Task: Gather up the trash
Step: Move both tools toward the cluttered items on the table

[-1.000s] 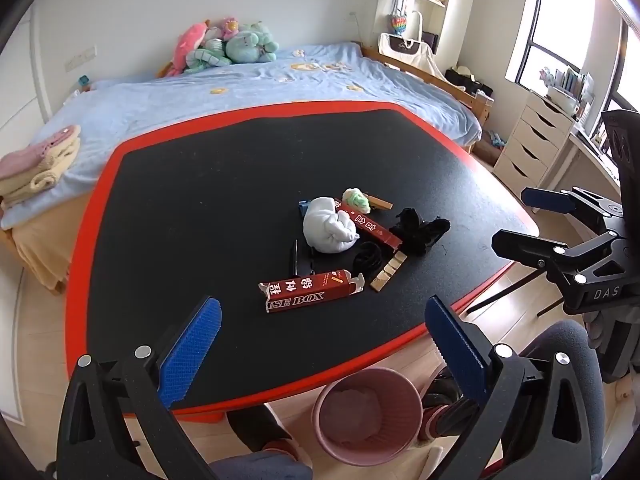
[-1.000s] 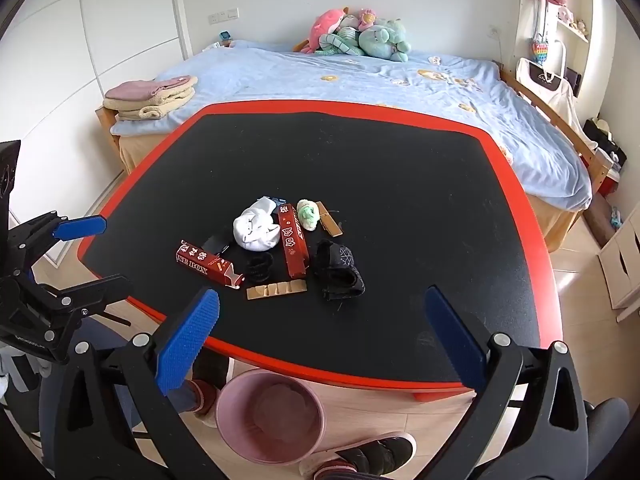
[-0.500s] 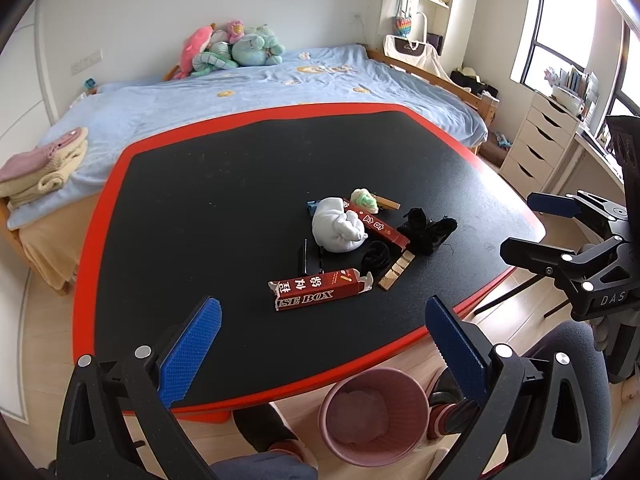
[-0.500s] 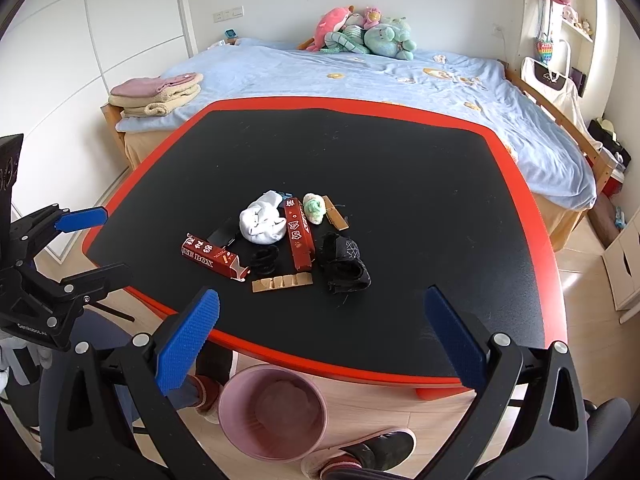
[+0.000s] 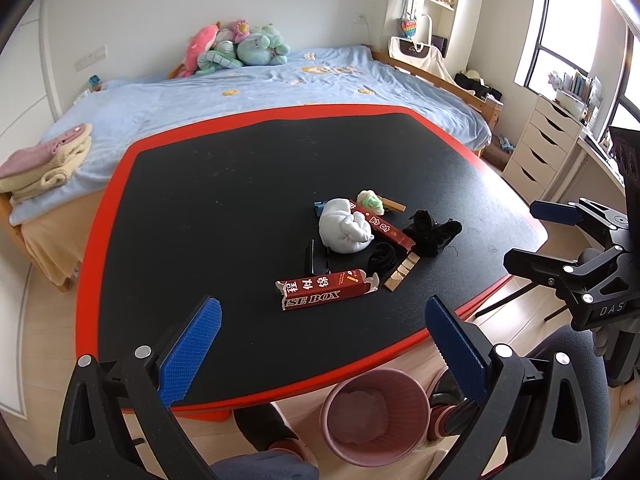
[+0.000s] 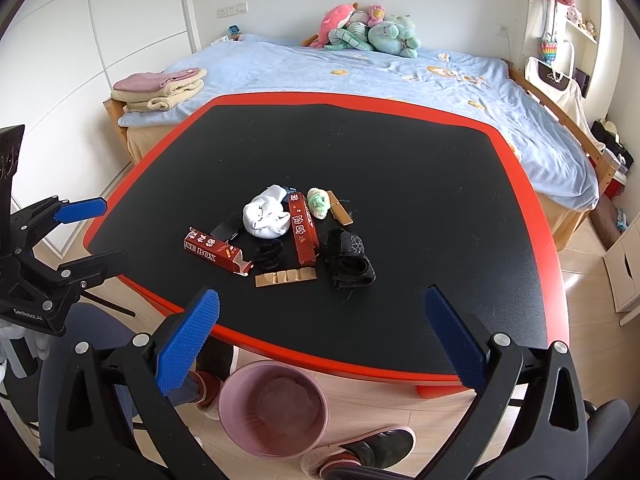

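A pile of trash lies on the black table (image 5: 224,200) (image 6: 400,152): a red "SE BOX" carton (image 5: 326,289) (image 6: 212,251), a second red carton (image 5: 381,225) (image 6: 303,228), a white crumpled wad (image 5: 345,231) (image 6: 266,218), a green wad (image 5: 370,201) (image 6: 319,202), black cloth (image 5: 432,233) (image 6: 348,264) and a tan strip (image 5: 401,273) (image 6: 286,277). A pink bin (image 5: 376,416) (image 6: 274,408) stands on the floor under the near edge. My left gripper (image 5: 320,352) and right gripper (image 6: 320,340) are both open and empty, short of the pile.
A bed with a blue cover (image 5: 240,92) and plush toys (image 5: 236,48) stands behind the table. Folded towels (image 6: 160,88) lie on its corner. White drawers (image 5: 540,148) stand at the right. A person's feet (image 6: 360,452) are beside the bin.
Both grippers have shifted slightly, so the table and pile sit a little differently in view. Nothing on the table has moved. Both grippers stay open.
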Demonstrator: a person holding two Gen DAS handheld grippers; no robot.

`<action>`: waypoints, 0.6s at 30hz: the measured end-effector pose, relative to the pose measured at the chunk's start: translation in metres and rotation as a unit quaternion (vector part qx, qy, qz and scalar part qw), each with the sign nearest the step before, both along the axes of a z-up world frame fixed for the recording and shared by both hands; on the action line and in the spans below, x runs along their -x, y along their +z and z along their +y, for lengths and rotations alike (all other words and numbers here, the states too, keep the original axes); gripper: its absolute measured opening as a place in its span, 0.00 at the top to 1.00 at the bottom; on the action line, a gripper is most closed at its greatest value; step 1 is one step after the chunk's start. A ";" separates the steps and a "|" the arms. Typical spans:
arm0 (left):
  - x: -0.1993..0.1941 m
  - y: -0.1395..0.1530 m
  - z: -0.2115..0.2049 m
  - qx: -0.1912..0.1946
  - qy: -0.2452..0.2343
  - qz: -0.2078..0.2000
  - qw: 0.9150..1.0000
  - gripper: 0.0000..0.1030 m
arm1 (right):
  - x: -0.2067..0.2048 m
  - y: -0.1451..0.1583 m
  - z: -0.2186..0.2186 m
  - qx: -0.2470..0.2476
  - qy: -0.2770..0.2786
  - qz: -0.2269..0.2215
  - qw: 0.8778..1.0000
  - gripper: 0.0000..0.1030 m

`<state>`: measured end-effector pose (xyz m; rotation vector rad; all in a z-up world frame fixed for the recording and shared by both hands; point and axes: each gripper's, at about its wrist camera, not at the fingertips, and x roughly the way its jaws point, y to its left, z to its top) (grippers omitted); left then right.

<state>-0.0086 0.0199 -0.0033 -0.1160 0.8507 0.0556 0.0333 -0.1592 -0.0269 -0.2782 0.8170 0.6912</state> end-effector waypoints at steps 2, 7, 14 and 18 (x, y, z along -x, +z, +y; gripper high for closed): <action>0.000 0.001 0.000 0.000 0.000 0.000 1.000 0.05 | 0.000 0.000 0.000 0.000 0.000 0.000 1.000 0.03; 0.000 0.001 0.000 0.000 0.000 -0.001 1.000 0.05 | 0.000 0.000 0.001 0.001 0.000 0.000 1.000 0.03; -0.002 0.002 0.000 -0.002 -0.001 0.001 1.000 0.05 | 0.000 0.000 0.001 0.000 0.000 0.001 1.000 0.03; -0.002 0.002 -0.001 -0.001 -0.001 0.001 1.000 0.05 | -0.001 -0.002 0.000 0.001 0.000 0.001 1.000 0.03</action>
